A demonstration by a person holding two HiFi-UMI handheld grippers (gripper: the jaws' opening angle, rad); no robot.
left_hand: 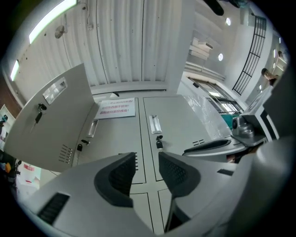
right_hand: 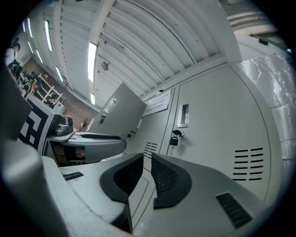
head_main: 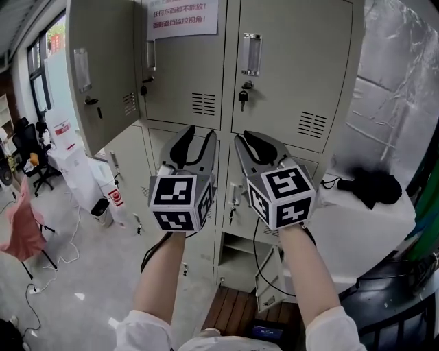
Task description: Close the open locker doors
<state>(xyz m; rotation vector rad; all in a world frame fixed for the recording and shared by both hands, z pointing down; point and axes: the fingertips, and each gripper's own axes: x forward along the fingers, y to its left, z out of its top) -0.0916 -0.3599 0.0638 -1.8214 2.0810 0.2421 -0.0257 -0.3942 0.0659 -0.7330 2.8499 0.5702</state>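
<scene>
A bank of grey metal lockers [head_main: 288,62] fills the head view. The upper left locker's open door [head_main: 103,75] is swung out to the left, standing at an angle away from its frame. Beside it, a shut door carries a paper notice [head_main: 182,17] with red print. The next door to the right is also shut, with a key [head_main: 243,98] hanging in its lock.

Two bare forearms hold the tools up side by side in front of the lower lockers, well clear of the open door. The left tool [head_main: 201,134] has its jaws spread with nothing between them. The right tool [head_main: 245,137] shows a narrower gap, also empty.

At right, a black bundle [head_main: 370,185] lies on a white-covered surface [head_main: 363,233].
</scene>
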